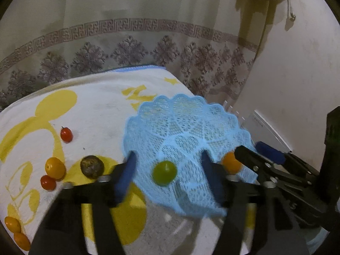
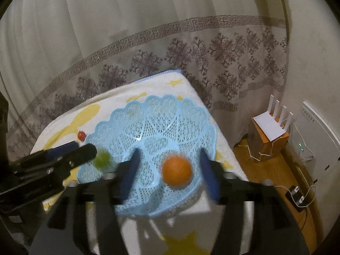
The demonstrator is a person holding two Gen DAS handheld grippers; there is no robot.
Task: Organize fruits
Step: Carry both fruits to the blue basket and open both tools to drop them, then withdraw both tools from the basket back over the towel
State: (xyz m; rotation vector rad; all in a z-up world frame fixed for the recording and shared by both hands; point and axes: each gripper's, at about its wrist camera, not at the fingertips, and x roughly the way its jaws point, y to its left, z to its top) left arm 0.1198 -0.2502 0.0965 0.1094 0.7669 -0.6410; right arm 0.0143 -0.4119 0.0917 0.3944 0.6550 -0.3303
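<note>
left wrist view: right gripper (image 1: 252, 150) hides part of orange fruit (image 1: 230, 162).

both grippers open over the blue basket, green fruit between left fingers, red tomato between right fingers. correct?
Not quite. The fruit between the right gripper's fingers is an orange fruit, not a red tomato; the right wrist view shows it over the blue basket. The rest holds: the left gripper is open with the green fruit between its fingers.
</note>
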